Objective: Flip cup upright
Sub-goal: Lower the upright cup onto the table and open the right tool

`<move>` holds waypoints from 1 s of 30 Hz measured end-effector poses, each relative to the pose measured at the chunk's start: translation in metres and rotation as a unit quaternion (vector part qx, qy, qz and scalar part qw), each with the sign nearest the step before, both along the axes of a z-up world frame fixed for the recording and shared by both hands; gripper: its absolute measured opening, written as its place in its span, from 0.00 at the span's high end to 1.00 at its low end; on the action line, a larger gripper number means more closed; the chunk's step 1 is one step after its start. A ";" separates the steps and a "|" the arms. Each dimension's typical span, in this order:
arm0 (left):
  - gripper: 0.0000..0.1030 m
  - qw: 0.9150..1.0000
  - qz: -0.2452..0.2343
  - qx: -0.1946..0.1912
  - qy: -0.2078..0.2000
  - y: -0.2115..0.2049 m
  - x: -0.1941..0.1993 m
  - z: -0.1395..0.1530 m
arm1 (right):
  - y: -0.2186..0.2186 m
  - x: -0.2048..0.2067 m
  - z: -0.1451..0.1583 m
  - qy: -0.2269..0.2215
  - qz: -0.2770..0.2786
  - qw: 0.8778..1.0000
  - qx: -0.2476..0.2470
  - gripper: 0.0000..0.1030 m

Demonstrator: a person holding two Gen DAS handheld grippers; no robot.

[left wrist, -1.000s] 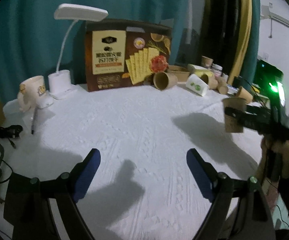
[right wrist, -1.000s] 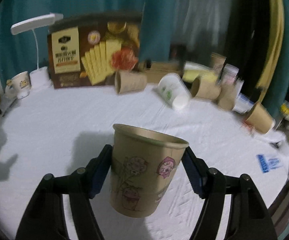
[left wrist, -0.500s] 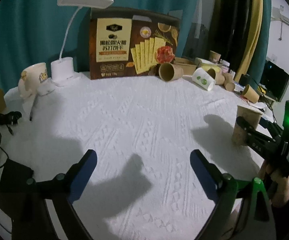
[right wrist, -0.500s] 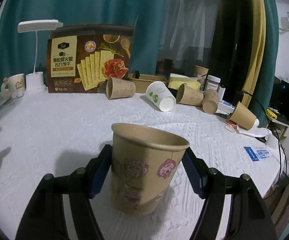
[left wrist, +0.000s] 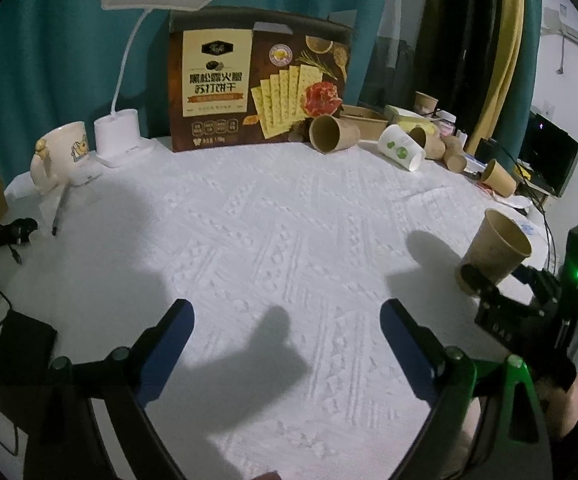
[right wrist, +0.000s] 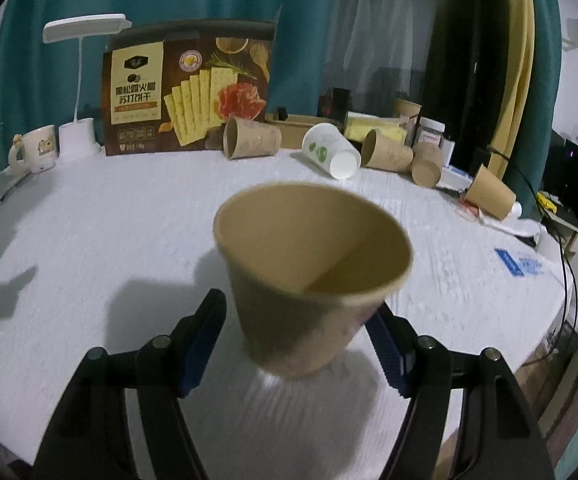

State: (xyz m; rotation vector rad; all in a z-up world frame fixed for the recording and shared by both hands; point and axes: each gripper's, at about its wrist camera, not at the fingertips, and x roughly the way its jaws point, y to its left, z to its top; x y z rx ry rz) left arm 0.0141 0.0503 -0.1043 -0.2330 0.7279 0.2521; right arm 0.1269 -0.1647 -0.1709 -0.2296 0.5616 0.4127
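A brown paper cup (right wrist: 309,280) stands mouth up on the white tablecloth (right wrist: 109,240), between the blue pads of my right gripper (right wrist: 295,336). The left pad stands a little off the cup wall; the jaws have spread. In the left wrist view the same cup (left wrist: 493,252) stands upright at the right, with the right gripper (left wrist: 501,284) at its base. My left gripper (left wrist: 285,336) is open and empty, low over the cloth near the front.
A cracker box (left wrist: 257,80), a white desk lamp (left wrist: 129,80) and a cream mug (left wrist: 61,156) stand at the back. Several paper cups lie on their sides at the back right (right wrist: 385,156). Cables and a black box (left wrist: 21,344) lie at the left.
The right gripper brought the cup down onto the cloth and its jaws have opened; its camera now looks down into the cup's mouth. The left gripper stayed open, shifting slightly.
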 end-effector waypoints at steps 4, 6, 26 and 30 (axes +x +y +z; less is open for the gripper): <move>0.08 1.000 -0.012 0.004 -0.003 -0.006 0.000 0.002 | -0.007 -0.013 0.001 0.038 0.000 0.999 0.010 0.33; 0.08 1.000 -0.018 0.005 -0.004 -0.011 0.000 0.002 | -0.010 -0.018 0.002 0.051 -0.003 0.999 0.014 0.33; 0.08 0.994 -0.096 0.024 -0.037 -0.063 0.000 0.030 | -0.094 -0.057 0.042 0.085 -0.072 0.993 0.038 0.33; 0.08 0.992 -0.109 0.028 -0.052 -0.069 -0.001 0.041 | -0.108 -0.057 0.056 0.073 -0.085 0.993 0.045 0.33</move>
